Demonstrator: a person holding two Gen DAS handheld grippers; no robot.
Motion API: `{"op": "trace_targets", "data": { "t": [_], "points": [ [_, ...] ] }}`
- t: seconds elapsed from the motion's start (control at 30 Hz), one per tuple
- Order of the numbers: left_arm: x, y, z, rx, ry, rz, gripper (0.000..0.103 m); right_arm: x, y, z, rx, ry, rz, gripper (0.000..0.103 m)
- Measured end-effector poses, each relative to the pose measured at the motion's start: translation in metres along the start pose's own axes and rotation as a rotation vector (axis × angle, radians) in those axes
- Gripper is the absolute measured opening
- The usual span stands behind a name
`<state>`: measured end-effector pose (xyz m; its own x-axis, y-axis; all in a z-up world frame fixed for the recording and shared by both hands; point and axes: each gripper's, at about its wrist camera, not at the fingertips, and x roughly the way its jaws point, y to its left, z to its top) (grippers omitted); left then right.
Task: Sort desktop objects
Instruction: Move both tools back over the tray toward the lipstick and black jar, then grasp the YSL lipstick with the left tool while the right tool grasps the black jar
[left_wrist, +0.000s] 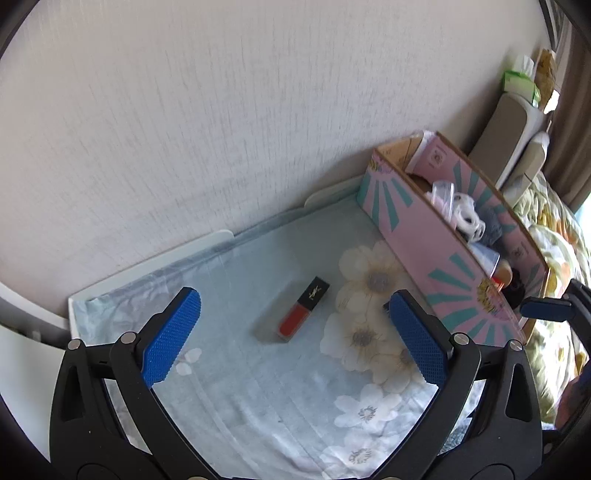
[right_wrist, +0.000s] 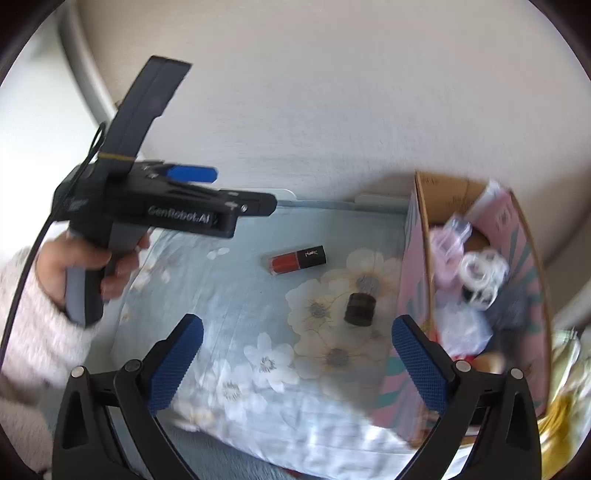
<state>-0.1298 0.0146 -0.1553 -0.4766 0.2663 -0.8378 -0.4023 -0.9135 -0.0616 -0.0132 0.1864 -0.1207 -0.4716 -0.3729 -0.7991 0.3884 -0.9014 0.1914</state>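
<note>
Lip gloss (left_wrist: 304, 309): we see it ahead, between left gripper (left_wrist: 295, 339) fingers, long axis far-right.
Grippers: both wide, empty; right gripper (right_wrist: 297, 363).

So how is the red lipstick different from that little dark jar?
The lipstick is long and lies flat on its side; the jar is short and round and seems to stand up. The lipstick has a see-through red part and a black cap; the jar is dark all over. The jar sits closer to the pink box. Both rest on the flowery cloth, and no hand-held gripper touches either.
</note>
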Motion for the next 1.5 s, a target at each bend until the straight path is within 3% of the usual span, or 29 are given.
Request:
{"op": "trace_targets", "data": {
  "t": [0.13, 0.27, 0.37, 0.57, 0.73, 1.0, 1.17, 1.5],
  "points": [
    [0.035, 0.006, -0.018, 0.025, 0.032, -0.031, 0.101, 0.038, -0.001, -0.028, 0.141, -0.036, -0.089, 0.102],
    [0.069, 0.015, -0.031, 0.026, 0.046, -0.071, 0.095, 0.076, 0.004, -0.045, 0.143, -0.065, -0.243, 0.102],
    [0.092, 0.017, -0.035, 0.052, 0.050, -0.092, 0.085, 0.093, 0.000, -0.049, 0.194, -0.101, -0.324, 0.102],
    [0.113, 0.008, -0.035, 0.147, 0.001, -0.115, 0.076, 0.114, -0.015, -0.042, 0.283, -0.196, -0.428, 0.100],
    [0.121, 0.003, -0.037, 0.203, -0.015, -0.135, 0.062, 0.131, -0.024, -0.033, 0.297, -0.201, -0.453, 0.089],
    [0.134, -0.005, -0.044, 0.265, -0.002, -0.147, 0.042, 0.144, -0.043, -0.031, 0.318, -0.166, -0.431, 0.055],
    [0.135, -0.004, -0.041, 0.266, -0.009, -0.162, 0.022, 0.149, -0.050, -0.030, 0.330, -0.144, -0.410, 0.037],
    [0.121, -0.007, -0.031, 0.276, -0.013, -0.141, 0.018, 0.145, -0.043, -0.023, 0.301, -0.117, -0.365, 0.036]
  ]
}}
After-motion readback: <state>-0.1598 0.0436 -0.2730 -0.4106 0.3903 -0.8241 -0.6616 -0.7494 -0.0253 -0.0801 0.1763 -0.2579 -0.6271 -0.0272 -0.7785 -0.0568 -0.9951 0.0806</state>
